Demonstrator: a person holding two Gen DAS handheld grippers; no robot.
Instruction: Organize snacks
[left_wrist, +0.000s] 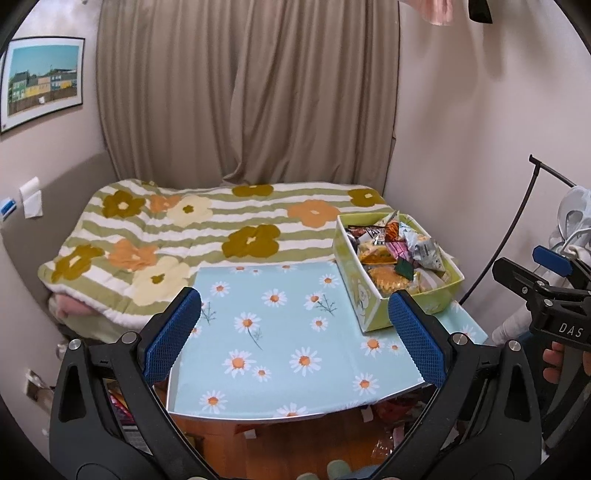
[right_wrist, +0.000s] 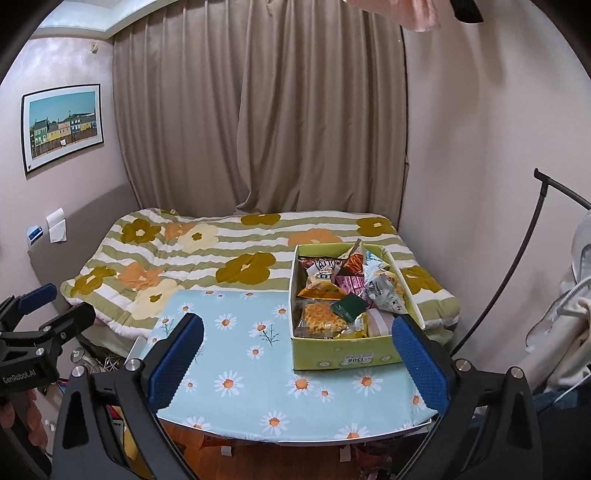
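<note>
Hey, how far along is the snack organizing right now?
Looks done: the snack packets are piled in the green box on the daisy-print table, and no snacks lie loose on it. In hand: nothing; the left gripper and right gripper hover open. Left: possibly tidying the jumbled pile.

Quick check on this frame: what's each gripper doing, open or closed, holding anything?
Left gripper: open, holding nothing, above the daisy-print table.
Right gripper: open, holding nothing, near the green snack box.

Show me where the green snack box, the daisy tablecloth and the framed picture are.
green snack box (right_wrist: 343, 360): right wrist view, front wall.
daisy tablecloth (left_wrist: 280, 332): left wrist view, bare middle.
framed picture (right_wrist: 62, 125): right wrist view, centre of print.
</note>
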